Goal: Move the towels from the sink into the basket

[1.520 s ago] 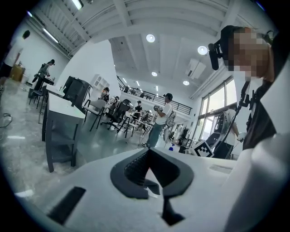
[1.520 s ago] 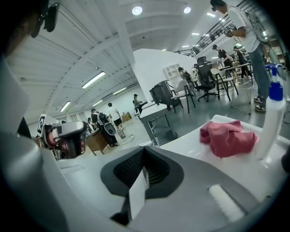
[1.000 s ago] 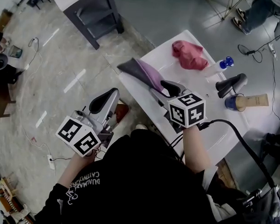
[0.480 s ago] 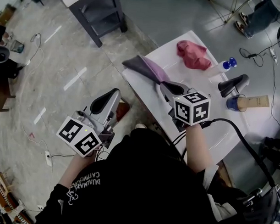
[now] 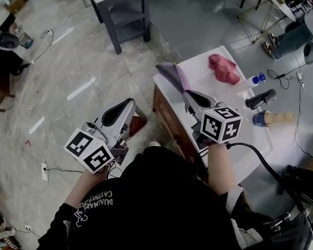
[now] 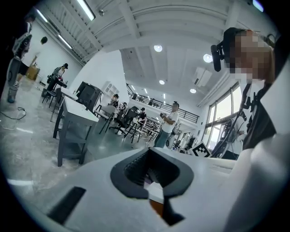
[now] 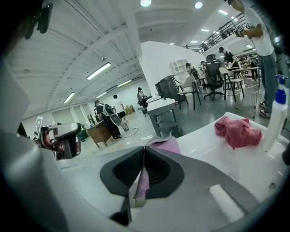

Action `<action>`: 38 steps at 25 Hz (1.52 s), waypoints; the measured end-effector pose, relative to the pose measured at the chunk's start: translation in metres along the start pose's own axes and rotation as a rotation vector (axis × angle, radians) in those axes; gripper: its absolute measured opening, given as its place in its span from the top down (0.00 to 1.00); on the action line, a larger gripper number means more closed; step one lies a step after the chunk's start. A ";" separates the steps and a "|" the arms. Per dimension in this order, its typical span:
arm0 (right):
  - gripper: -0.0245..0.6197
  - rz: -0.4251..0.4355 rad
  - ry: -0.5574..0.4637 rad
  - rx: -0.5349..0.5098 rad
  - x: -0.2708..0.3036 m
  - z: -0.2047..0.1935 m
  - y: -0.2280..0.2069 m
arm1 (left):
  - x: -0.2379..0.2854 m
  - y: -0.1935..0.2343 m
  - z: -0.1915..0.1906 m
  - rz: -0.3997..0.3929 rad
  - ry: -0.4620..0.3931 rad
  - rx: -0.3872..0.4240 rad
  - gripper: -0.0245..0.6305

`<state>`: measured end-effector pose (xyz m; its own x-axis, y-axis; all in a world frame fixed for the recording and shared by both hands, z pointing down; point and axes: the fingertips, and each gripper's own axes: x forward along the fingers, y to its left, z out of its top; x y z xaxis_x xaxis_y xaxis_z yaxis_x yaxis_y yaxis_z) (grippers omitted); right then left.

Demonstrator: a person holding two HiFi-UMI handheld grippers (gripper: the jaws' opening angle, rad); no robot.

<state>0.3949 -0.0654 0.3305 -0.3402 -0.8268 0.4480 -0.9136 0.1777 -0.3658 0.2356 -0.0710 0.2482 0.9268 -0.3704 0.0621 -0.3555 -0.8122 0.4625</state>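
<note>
White sink (image 5: pixel 214 88): right gripper (image 5: pixel 188 94), jaws just closed, pinches the soft, light purple towel (image 5: pixel 172 75) by its edge; left gripper (image 5: pixel 127 103) closed, empty.

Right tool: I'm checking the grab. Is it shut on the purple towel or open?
Shut on the purple towel: the right tool has just closed its jaws, with the cloth pinched between them.

A purple towel (image 5: pixel 173 76) (image 7: pixel 166 145) with a grey underside is pinched by one edge between the right tongs (image 5: pixel 191 95) (image 7: pixel 144 156). Their jaws have just been closing and now press on the cloth. The towel stretches ahead of the tips, over the corner of the white sink (image 5: pixel 202 73). A second towel (image 5: pixel 223 69) (image 7: pixel 238 130), pinkish red and crumpled in a heap, lies on the sink well beyond the tips, to their right.
</note>
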 end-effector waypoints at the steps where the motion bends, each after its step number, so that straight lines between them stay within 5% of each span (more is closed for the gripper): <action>1: 0.94 0.003 -0.013 0.001 -0.001 0.003 0.009 | -0.009 0.000 0.003 0.003 -0.007 0.003 0.96; 16: 0.94 0.140 -0.109 -0.062 -0.017 0.022 0.152 | -0.126 -0.011 0.030 0.044 -0.130 0.033 0.96; 38: 0.94 0.322 -0.021 -0.206 0.021 -0.030 0.340 | -0.322 0.006 0.031 0.232 -0.262 0.027 0.96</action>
<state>0.0700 -0.0064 0.2403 -0.6142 -0.7216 0.3193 -0.7871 0.5316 -0.3127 -0.0690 0.0293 0.2041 0.7597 -0.6468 -0.0681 -0.5594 -0.7033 0.4387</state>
